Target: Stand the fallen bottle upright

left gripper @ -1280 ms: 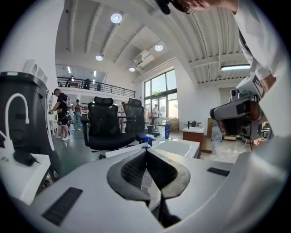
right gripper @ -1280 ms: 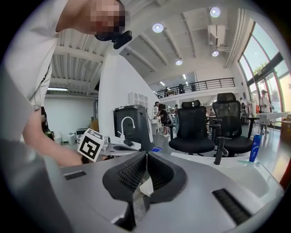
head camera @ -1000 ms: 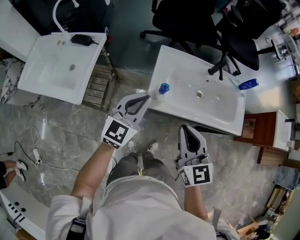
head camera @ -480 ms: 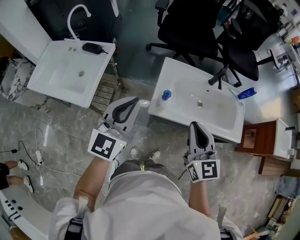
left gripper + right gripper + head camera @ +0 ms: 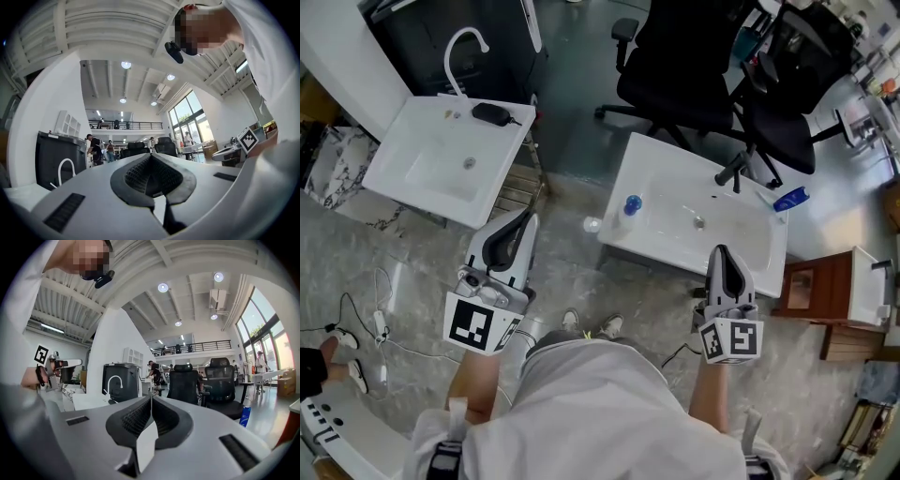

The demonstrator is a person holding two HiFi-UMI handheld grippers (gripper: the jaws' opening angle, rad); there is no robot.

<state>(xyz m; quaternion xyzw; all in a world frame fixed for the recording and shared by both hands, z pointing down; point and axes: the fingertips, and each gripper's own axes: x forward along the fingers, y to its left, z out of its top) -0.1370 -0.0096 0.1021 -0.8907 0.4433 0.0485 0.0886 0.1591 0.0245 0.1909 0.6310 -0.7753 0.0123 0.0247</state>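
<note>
Blue-capped bottle (image 5: 628,210) stands upright on the white sink (image 5: 666,164), right at its near-left edge. The left claw (image 5: 526,218) and right claw (image 5: 722,251) are both pinched together, empty and well apart from it. Risk: a knock to the sink or a claw swinging past could tip it onto the floor (image 5: 412,262).

No words, brands or numbers can be read. The only signs are coded: a black-and-white square marker (image 5: 476,324) on the left gripper (image 5: 526,219) cube, and a second square marker (image 5: 732,341) on the right gripper (image 5: 721,250) cube.
</note>
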